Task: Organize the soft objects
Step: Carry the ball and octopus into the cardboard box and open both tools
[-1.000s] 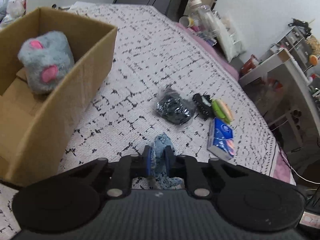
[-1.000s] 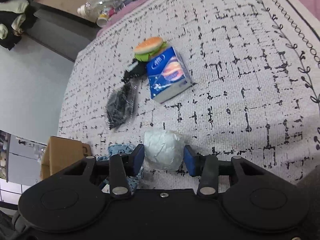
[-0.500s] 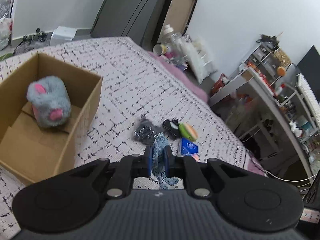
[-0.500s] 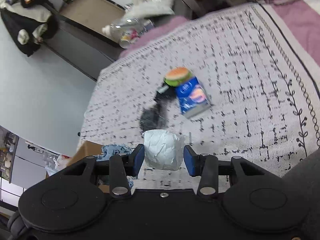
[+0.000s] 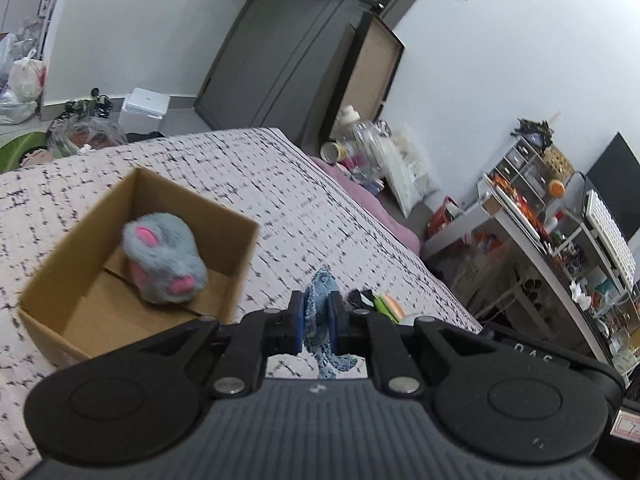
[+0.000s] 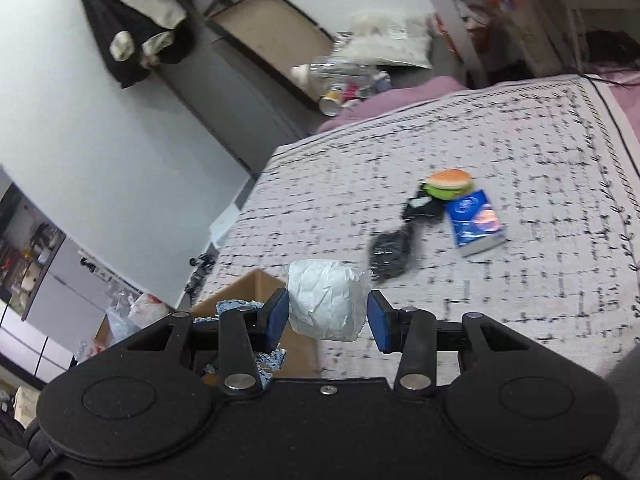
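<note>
On a bed w/ a black-and-white patterned cover (image 5: 304,200) sits an open cardboard box (image 5: 72,280), flaps down. Inside the box lies a gray plush toy (image 5: 162,264) w/ pink patches. The left gripper (image 5: 316,322) is clenched on a blue knitted cloth (image 5: 322,296), held in the air just right of the box. The right gripper (image 6: 328,316) grasps a white crumpled bundle (image 6: 326,304) between its blue pads, also off the bed. Farther right of the box, on the cover, lie a black bag (image 6: 390,252), a toy burger (image 6: 448,182) & a blue tissue pack (image 6: 476,222), close together.
</note>
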A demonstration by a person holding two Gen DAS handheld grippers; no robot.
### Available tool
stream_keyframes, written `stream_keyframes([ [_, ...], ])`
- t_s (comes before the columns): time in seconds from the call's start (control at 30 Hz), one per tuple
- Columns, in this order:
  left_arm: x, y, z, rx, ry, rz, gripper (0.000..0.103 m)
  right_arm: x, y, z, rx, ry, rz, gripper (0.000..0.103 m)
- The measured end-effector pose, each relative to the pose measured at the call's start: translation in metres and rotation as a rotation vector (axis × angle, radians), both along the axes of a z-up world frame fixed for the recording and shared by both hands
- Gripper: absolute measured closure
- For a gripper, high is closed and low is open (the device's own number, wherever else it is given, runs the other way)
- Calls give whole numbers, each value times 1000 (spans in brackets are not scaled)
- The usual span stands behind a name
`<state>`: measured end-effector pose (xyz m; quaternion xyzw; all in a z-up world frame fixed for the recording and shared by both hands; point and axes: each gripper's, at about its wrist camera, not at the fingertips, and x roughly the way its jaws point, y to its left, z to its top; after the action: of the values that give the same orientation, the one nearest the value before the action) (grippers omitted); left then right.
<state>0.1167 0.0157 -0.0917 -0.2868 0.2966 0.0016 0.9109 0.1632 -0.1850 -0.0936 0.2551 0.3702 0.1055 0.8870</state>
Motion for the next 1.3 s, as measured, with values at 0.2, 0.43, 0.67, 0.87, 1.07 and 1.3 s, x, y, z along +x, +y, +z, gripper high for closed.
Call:
stream_keyframes([
  [0.2,-5,27,0,-27,-1,51,92,-4,30,9,-7,-38,77,61],
  [0.43,-8,53,-3,-33,9,103,92,-1,62,9,-21,-42,127,61],
  [0.67,-9,92,-13,-33,33,196,92,7,94,7,-40,-46,175,61],
  [0.87,-5,114,-23,-51,65,230,92,15,120,-5,-48,-19,208,61],
  [1.07,1,129,-36,-70,110,266,92,20,138,-18,-57,22,221,61],
  [1.3,7,135,-44,-81,145,286,87,25,147,-30,-64,59,228,60],
])
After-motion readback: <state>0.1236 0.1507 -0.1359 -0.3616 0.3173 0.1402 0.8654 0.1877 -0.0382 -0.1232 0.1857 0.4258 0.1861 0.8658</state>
